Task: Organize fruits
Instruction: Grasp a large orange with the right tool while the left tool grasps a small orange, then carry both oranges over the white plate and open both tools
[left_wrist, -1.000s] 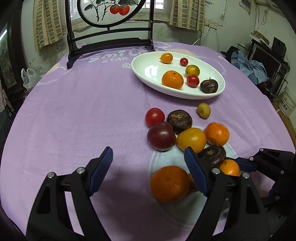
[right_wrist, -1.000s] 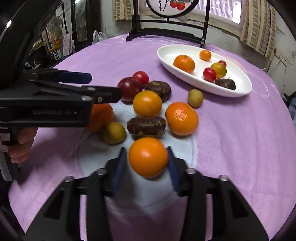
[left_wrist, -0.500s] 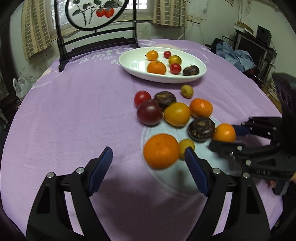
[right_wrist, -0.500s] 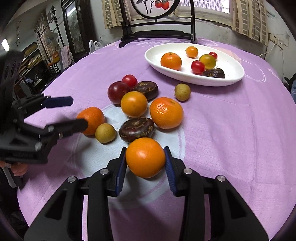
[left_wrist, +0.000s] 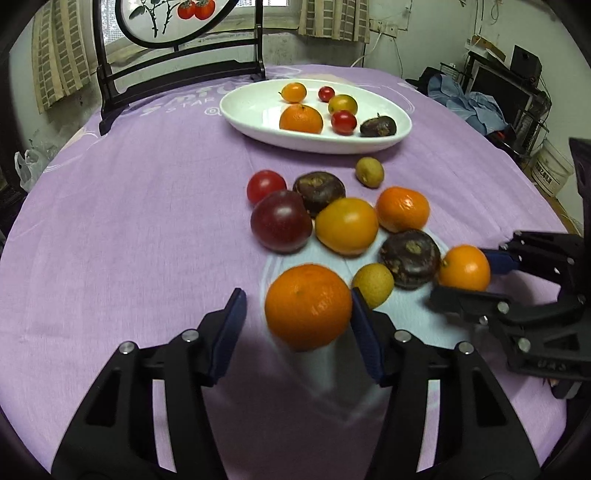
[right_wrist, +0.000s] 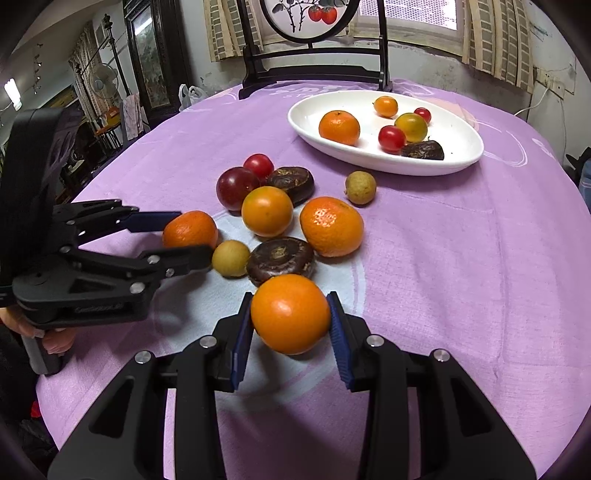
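Clamps a smooth orange (right_wrist: 290, 314) in the right gripper (right_wrist: 290, 295), both blue pads pressed flat on its sides, at 6 o'clock in the right wrist view. Shows again at 3 o'clock in the left wrist view, pinched just beside a dark brown fruit (left_wrist: 410, 262).

Brackets a dimpled mandarin (left_wrist: 308, 306) with the left gripper (left_wrist: 297, 295) at 6 o'clock in the left wrist view. Has just been closing there. Touches the peel with the pad at the mandarin's 3 o'clock, while the pad at its 9 o'clock stands apart with a strip of cloth showing between. Spread, then, not yet pinching. Grips the left gripper's handle with a person's hand (right_wrist: 55, 339), low at 8 o'clock in the right wrist view.

Leaves the loose heap on the purple tablecloth (left_wrist: 129, 221), toward 12 o'clock from the mandarin:
- a tan longan (left_wrist: 372, 285) just at its 2 o'clock, touching the dark brown fruit
- a yellow-orange tomato (left_wrist: 347, 226) at the centre
- a dark red plum (left_wrist: 280, 221) at the tomato's 9 o'clock
- a second mandarin (left_wrist: 402, 214) at the tomato's 3 o'clock
- a red tomato (left_wrist: 266, 184) and another brown fruit (left_wrist: 319, 190) behind
- a lone longan (left_wrist: 369, 171) near the dish

Keeps the white oval dish (left_wrist: 243, 110) at 12 o'clock, holding six fruits, well apart from both grippers.
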